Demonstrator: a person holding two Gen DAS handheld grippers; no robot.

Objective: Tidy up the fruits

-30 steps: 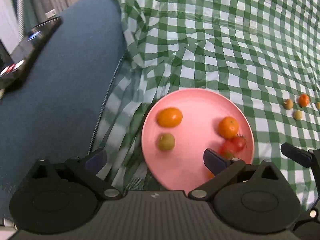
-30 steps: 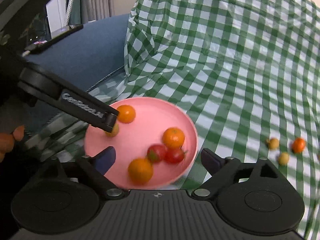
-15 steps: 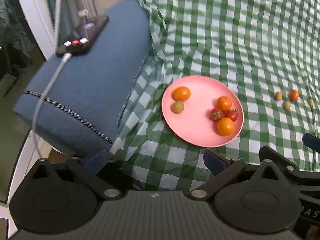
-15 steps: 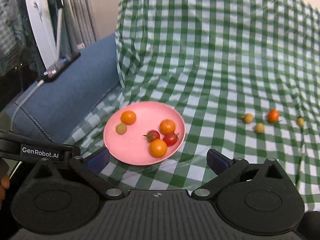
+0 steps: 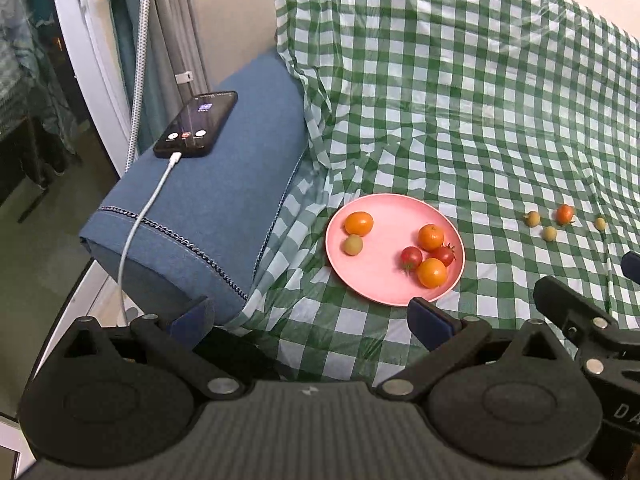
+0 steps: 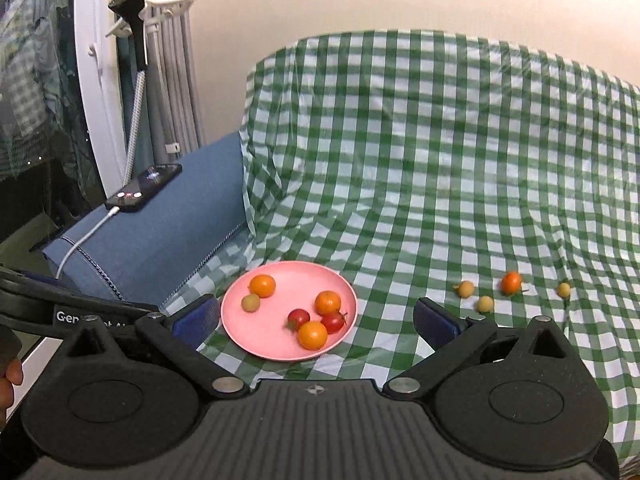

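- The left gripper (image 5: 310, 316) is held above the near edge of the checked cloth (image 5: 460, 120), angled downward; its blue-padded jaws are spread wide and nothing is gripped between them.
- The right gripper (image 6: 316, 314) is likewise held over the near part of the cloth, tilted down less steeply; its jaws are seen at full spread, with nothing between the pads.
- In the right wrist view, part of a finger (image 6: 10, 384) is glimpsed at the lower left edge, beside the black body of the left gripper.
- Just beyond both grippers, a pink plate (image 5: 384, 240) is laid flat on the cloth.
- Six fruits are contained in the plate: an orange fruit (image 5: 359, 223) and a small yellow-green fruit (image 5: 353, 245) are placed close together on its left side.
- On the plate's right side, two red tomatoes (image 5: 411, 257) and two more orange fruits (image 5: 431, 273) are clustered, touching or nearly touching one another.
- Further right, well apart from the plate, four loose fruits (image 5: 550, 234) are left on the cloth: three small yellowish ones and one orange-red one (image 5: 564, 213).
- To the left, a blue cushion (image 5: 224, 208) is seen beside the cloth, with a phone (image 5: 196, 124) lying on top and a white cable (image 5: 140, 216) plugged into it.
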